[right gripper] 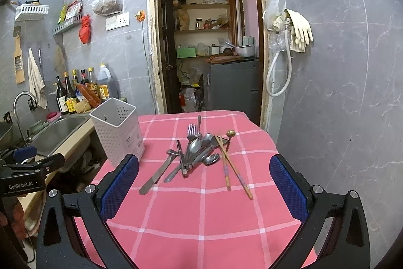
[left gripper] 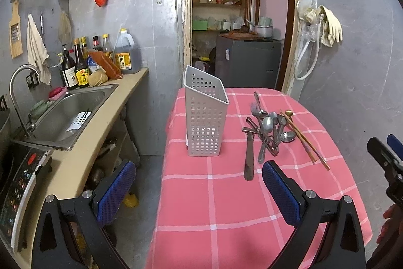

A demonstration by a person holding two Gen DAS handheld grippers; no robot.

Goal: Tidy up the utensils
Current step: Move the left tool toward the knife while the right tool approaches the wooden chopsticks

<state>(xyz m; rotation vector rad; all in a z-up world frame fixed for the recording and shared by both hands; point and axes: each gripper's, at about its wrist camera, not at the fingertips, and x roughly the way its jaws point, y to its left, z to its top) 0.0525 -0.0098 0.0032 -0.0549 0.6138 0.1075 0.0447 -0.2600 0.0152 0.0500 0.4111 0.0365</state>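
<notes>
My left gripper (left gripper: pixel 199 190) and right gripper (right gripper: pixel 204 187) hang above the near end of the table (right gripper: pixel 201 218), each w/ 2 blue-padded fingers (right gripper: pixel 119 189) spread wide, nothing between them. The table wears a pink checked cloth. On it, 1 white perforated caddy (left gripper: pixel 205 122) stands upright at the left side, no utensil showing above its slanted rim. To its right, well apart from it, lies 1 heap of metal cutlery (right gripper: pixel 196 150): 1 fork (right gripper: pixel 191 131) w/ tines pointing to the far edge, approx 3 spoon bowls visible, 1 knife (right gripper: pixel 155 175) w/ its long flat end reaching toward me, plus crossed handles too tangled for an exact count. Just right of the heap, 2 chopsticks (right gripper: pixel 234 168) lie side by side, spreading apart at the near ends, and 1 small brass-coloured spoon (right gripper: pixel 230 134) sits at their far tips.

Left of the table, 1 steel sink (left gripper: pixel 68 115) w/ 1 curved tap (left gripper: pixel 17 92); behind it approx 6 bottles and 1 big jug (left gripper: pixel 124 54) along the wall. In the left view, the right gripper's black tip shows at the right edge; in the right view, the left gripper shows at the left edge, over the sink side.
</notes>
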